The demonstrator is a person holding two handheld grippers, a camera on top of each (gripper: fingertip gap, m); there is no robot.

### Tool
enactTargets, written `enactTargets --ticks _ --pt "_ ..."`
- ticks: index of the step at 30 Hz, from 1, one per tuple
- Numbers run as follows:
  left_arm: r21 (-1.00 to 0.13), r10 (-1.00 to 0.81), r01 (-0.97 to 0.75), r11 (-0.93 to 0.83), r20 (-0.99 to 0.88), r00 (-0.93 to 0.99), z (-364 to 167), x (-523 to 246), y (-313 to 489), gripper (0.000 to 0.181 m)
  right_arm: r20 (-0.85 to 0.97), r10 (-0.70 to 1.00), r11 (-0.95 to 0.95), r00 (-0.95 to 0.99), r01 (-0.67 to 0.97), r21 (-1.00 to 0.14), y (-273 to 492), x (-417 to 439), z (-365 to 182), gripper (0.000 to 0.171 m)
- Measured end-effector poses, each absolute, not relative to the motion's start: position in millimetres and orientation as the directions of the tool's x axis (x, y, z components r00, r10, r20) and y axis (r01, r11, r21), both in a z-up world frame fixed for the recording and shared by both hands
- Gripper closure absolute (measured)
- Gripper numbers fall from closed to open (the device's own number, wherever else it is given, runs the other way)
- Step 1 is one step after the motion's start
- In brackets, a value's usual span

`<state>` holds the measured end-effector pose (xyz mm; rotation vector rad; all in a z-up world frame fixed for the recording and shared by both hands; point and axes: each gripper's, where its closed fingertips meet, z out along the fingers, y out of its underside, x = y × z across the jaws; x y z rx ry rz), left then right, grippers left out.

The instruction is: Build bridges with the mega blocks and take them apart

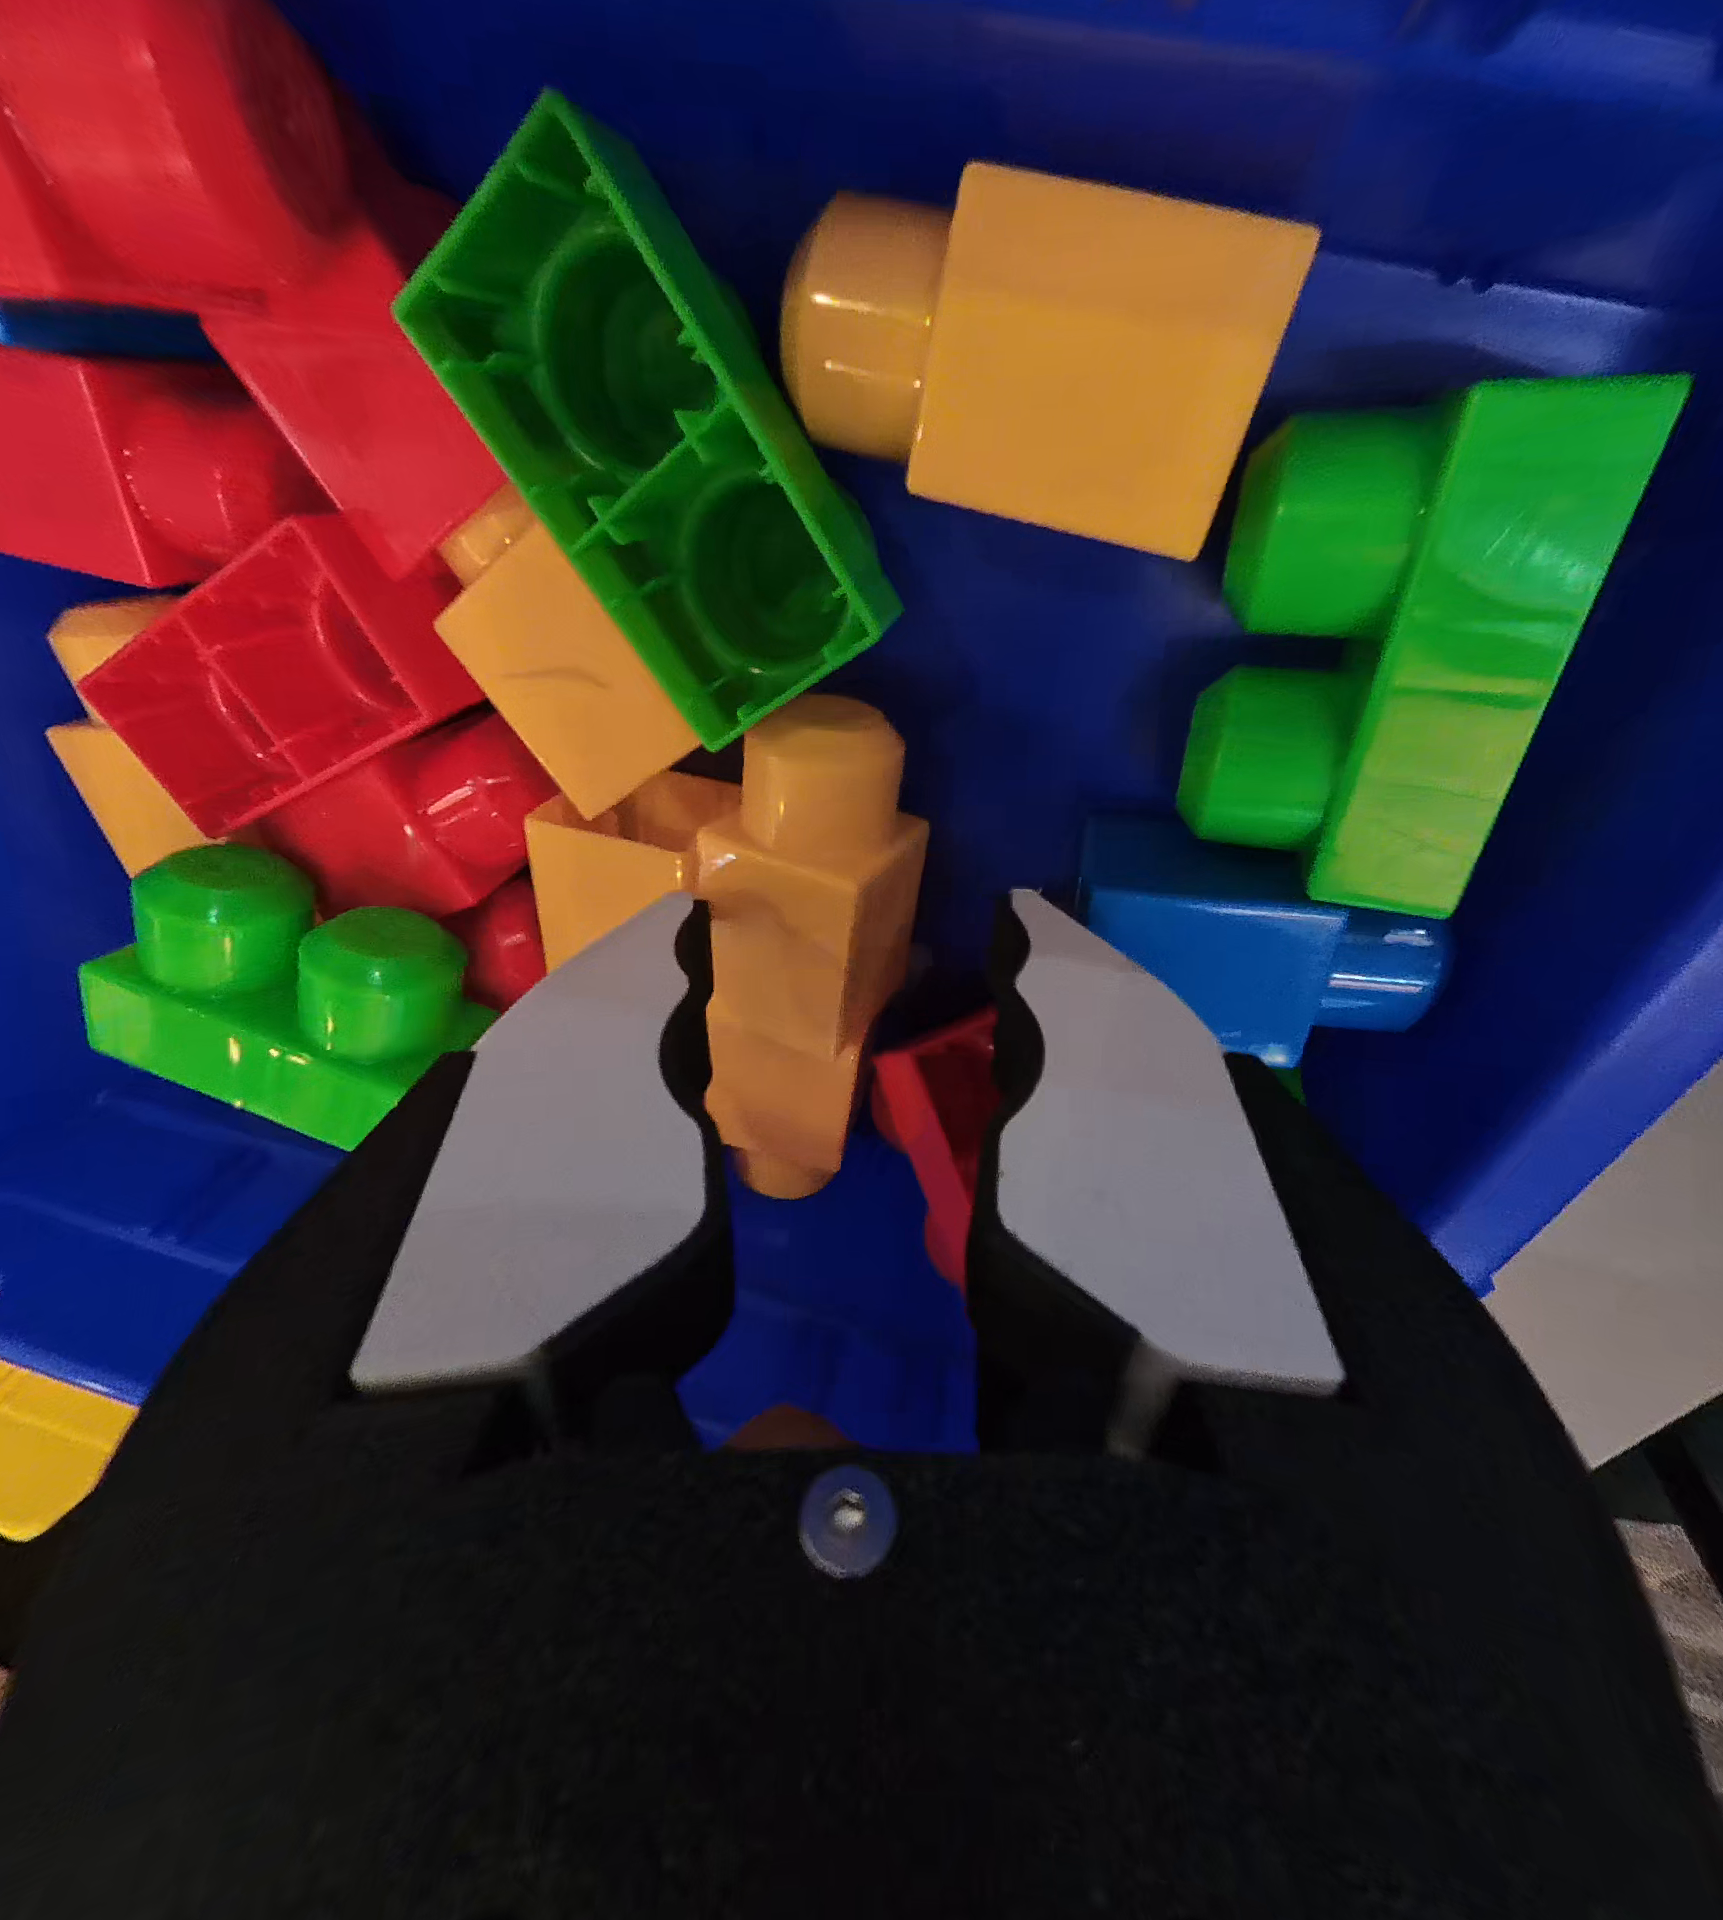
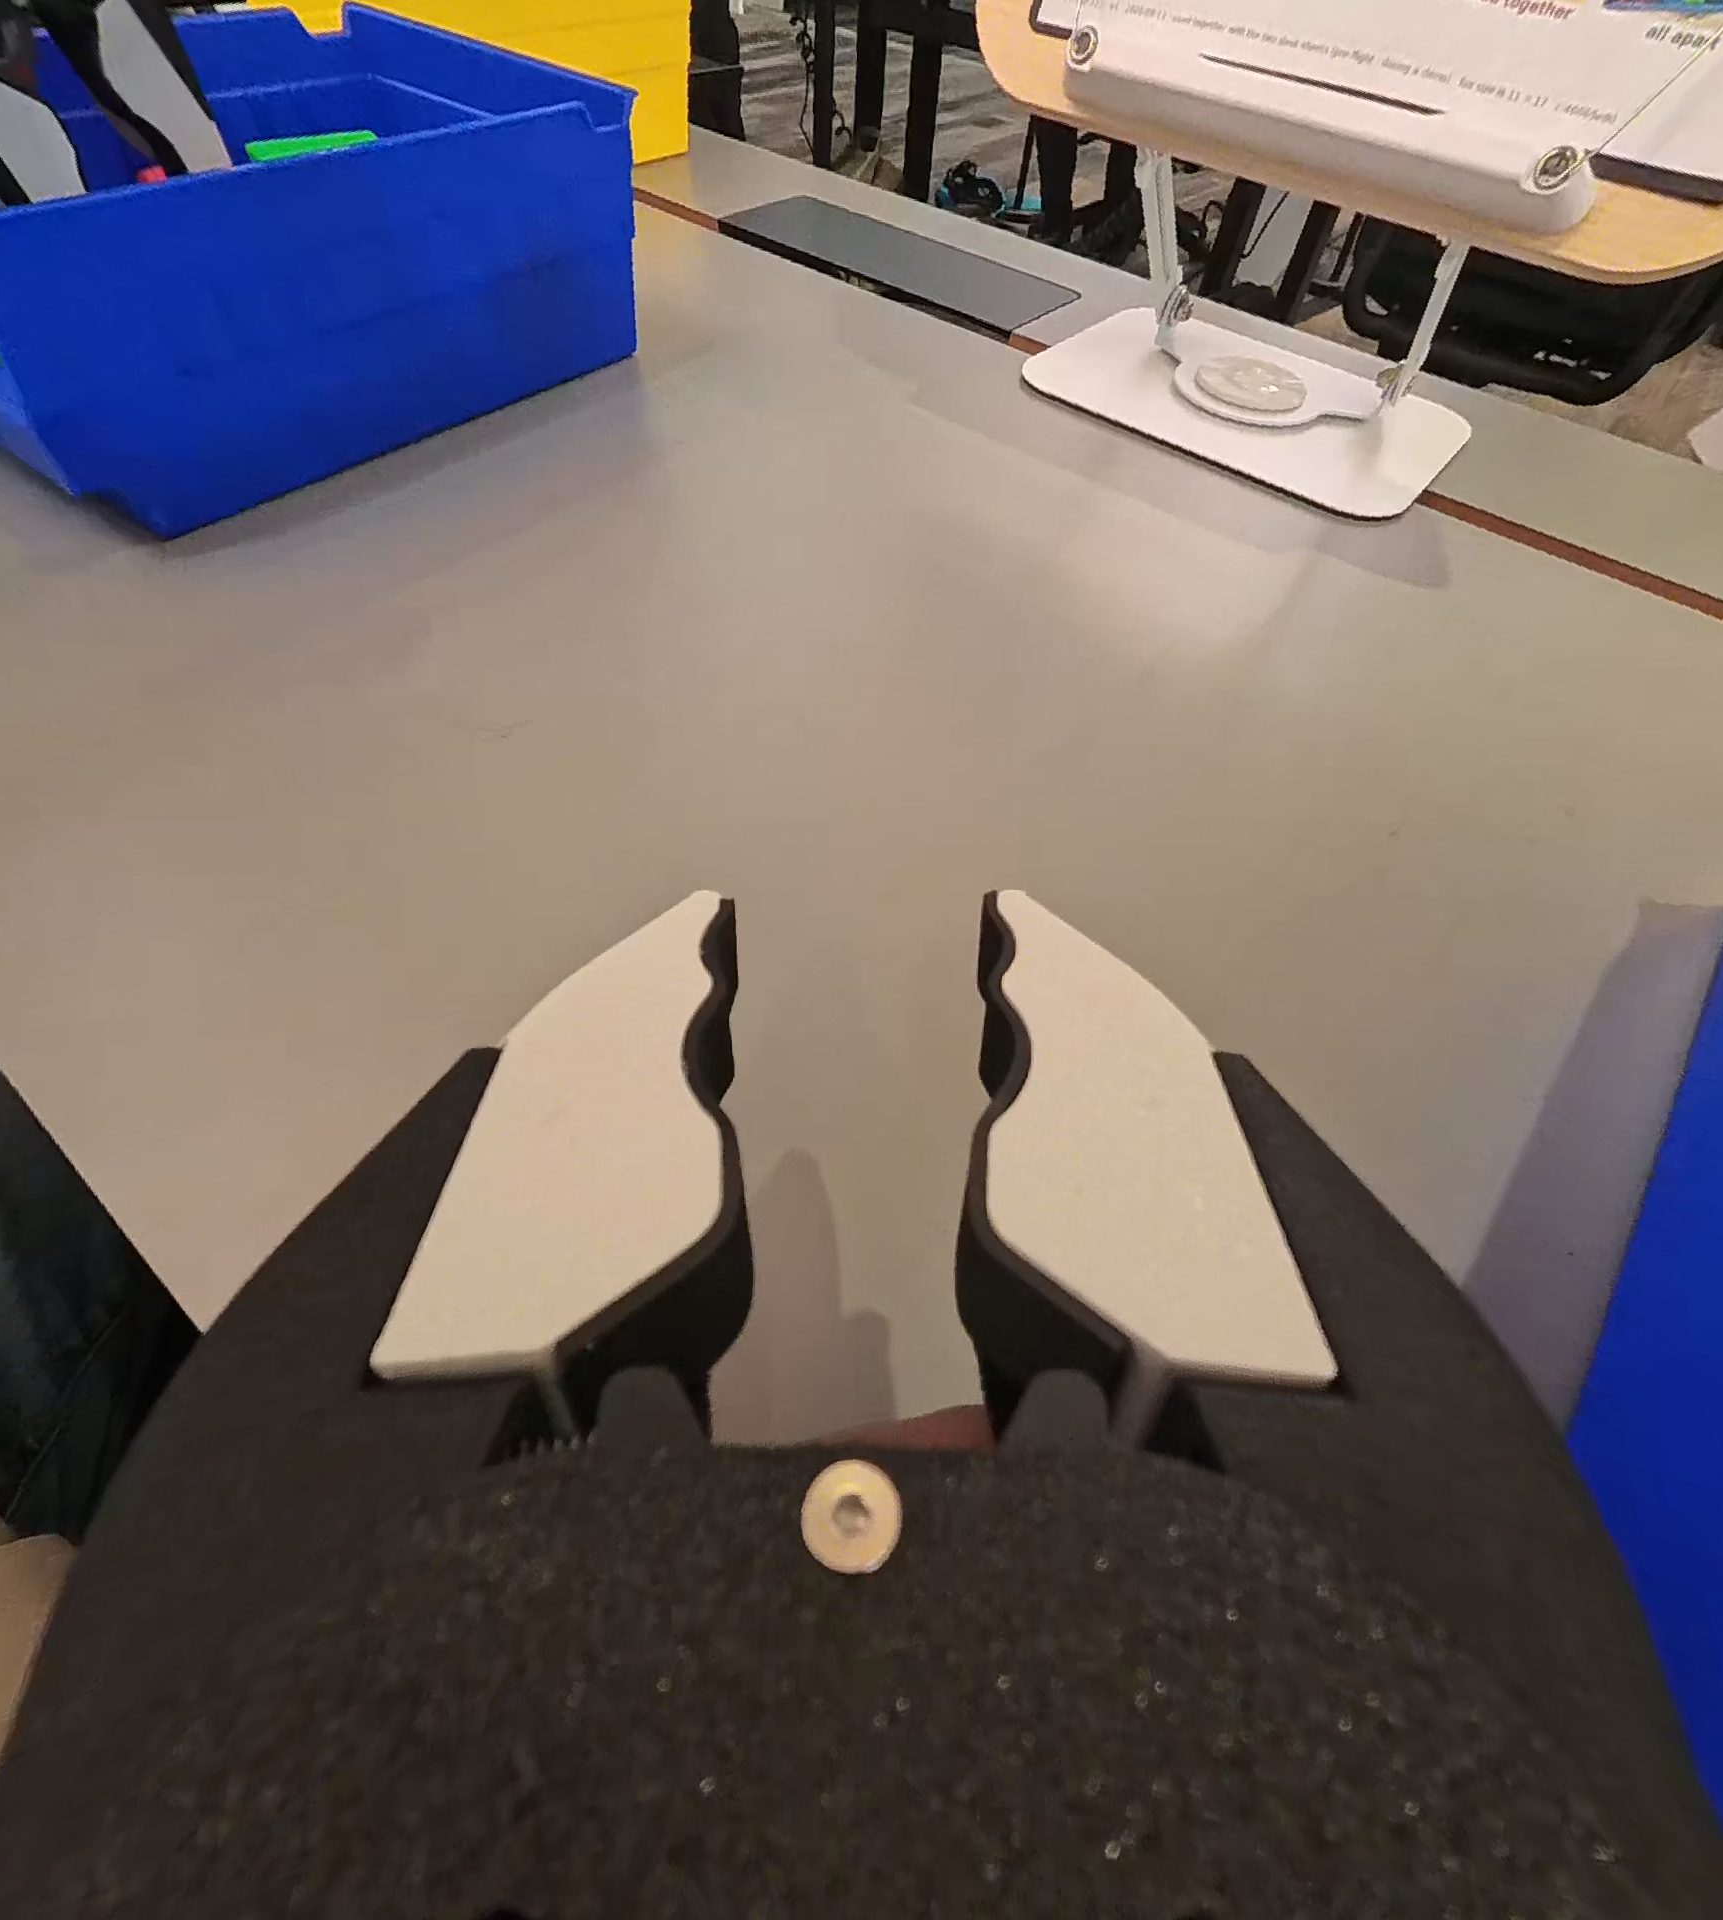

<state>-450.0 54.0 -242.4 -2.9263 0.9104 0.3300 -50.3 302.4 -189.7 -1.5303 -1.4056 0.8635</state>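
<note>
Left gripper [image 1: 841, 914] pointed down into the blue bin [image 1: 1096, 94]. Jaws apart, straddling a small orange block [image 1: 805, 966] that stands between them, stud pointing away from the gripper. The block sits against the left finger's wavy inner edge; a clear gap separates it from the right finger. Not clamped.

Around the jaws, inside the bin:
- Just right of the block, against the right finger, a small red block [image 1: 924, 1081], partly hidden.
- Beyond the right fingertip, a blue 1-stud block [image 1: 1241, 935] on its side; past it a green 2-stud block [image 1: 1449, 644], studs facing left.
- Straight ahead and farther off, a large orange 1-stud block [image 1: 1065, 353] lying on its side.
- Ahead and left, a green 2-stud block turned hollow side up [image 1: 649, 416], resting on a heap of red and orange blocks.
- Beside the left finger, a low green 2-stud block [image 1: 265, 987], studs up.

Right gripper [image 2: 857, 914] held above the bare grey table [image 2: 836, 675]. Jaws apart, nothing between them, only the table surface below.

From the right wrist view, the blue bin [image 2: 317, 312] stands far ahead and left of the jaws, with the left gripper [image 2: 78, 125] dipped into it. A yellow bin [image 2: 659, 83] stands behind it. Ahead and right, a white stand [image 2: 1252, 416] carrying a board. A blue surface [image 2: 1719, 1351] lies close beside the right finger; what it is cannot be told.
</note>
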Motion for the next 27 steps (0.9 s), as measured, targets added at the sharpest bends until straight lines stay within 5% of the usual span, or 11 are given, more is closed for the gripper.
enactTargets --ticks 10,15,19,22,27 --pt "0.01 -0.548 -0.565 -0.825 -0.26 0.795 -237.2 -452.8 48.1 0.131 0.052 0.992 0.003 0.115 0.395 -0.919 301.4 -51.9 -190.5 0.128" --pt "-0.307 -0.317 -0.49 -0.816 -0.472 0.823 -180.4 -421.8 57.1 0.133 0.068 0.992 0.022 0.107 0.38 -0.925 299.5 -52.6 -185.3 0.128" --pt "-0.622 -0.05 -0.345 -0.703 -0.441 0.896 -152.8 -363.5 46.3 0.127 0.067 0.99 0.022 0.12 0.34 -0.94 299.5 -54.0 -181.3 0.118" --pt "-0.875 0.284 -0.077 -0.478 -0.236 0.929 -134.4 -327.9 41.6 0.13 0.106 0.982 0.053 0.156 0.31 -0.949 300.6 -54.4 -174.7 0.113" --pt "-0.976 0.665 0.049 -0.211 -0.107 0.739 -128.0 -288.8 19.3 0.137 0.127 0.945 0.031 0.3 0.305 -0.952 314.1 -53.8 -170.1 0.108"
